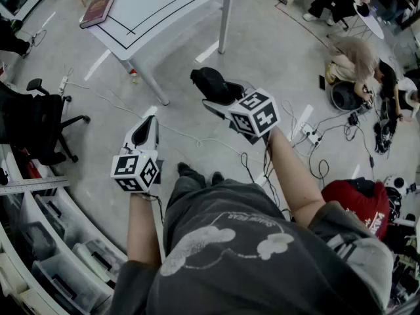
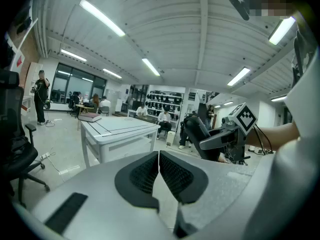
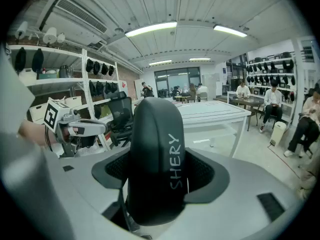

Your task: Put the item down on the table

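Note:
A black rounded case [image 3: 156,154] with the white print "SHERY" stands upright between the pads of my right gripper [image 3: 159,170], which is shut on it. In the head view, the right gripper [image 1: 220,96] holds the case [image 1: 209,82] in the air over the floor, short of the white table [image 1: 164,5]. My left gripper [image 1: 148,125] is lower and to the left; its jaws [image 2: 159,170] are shut with nothing between them. The left gripper view shows the table [image 2: 120,129] ahead and the case [image 2: 196,130] at the right.
A dark red book [image 1: 97,10] lies on the table's far left corner. A black office chair [image 1: 39,120] and storage bins [image 1: 46,261] are at the left. Cables and a power strip [image 1: 308,135] cross the floor; a red bag [image 1: 357,203] and seated people are at the right.

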